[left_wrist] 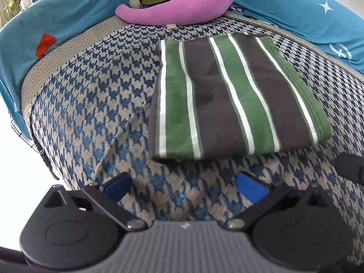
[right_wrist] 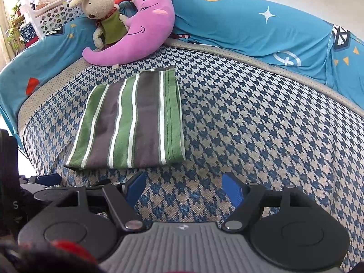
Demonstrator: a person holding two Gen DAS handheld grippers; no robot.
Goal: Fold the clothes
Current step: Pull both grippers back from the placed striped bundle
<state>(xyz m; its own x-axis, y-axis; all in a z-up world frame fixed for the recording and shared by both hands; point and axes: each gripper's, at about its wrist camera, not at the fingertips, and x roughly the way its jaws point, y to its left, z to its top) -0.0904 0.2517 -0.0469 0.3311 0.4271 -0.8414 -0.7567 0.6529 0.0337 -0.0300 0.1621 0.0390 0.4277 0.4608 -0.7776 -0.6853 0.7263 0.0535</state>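
A folded striped cloth (left_wrist: 229, 95), banded in green, dark brown and white, lies flat on a sofa seat (left_wrist: 95, 95) covered in blue-and-beige houndstooth fabric. It sits as a neat rectangle with its stripes running from near to far, the stitched hem along its right edge and a folded edge nearest the cameras. The left gripper (left_wrist: 185, 187) hovers just short of the cloth's near edge, its blue-padded fingers (left_wrist: 251, 187) spread apart with only seat fabric between them, touching nothing. The right gripper (right_wrist: 185, 187) is likewise spread wide and empty, its blue pads (right_wrist: 233, 190) over bare houndstooth, with the cloth (right_wrist: 132, 122) lying ahead and to its left; part of the left gripper's dark body shows at that view's left edge. At the far end of the seat a pink crescent-moon pillow (right_wrist: 136, 34) with a smiling face leans against the back cushions, and a beige stuffed rabbit (right_wrist: 102, 16) in a green vest rests against it. The back cushions and armrest wear a teal cover (right_wrist: 261, 29) printed with stars and shapes. Behind the sofa on the far left stands a white perforated basket (right_wrist: 59, 13) holding assorted items.
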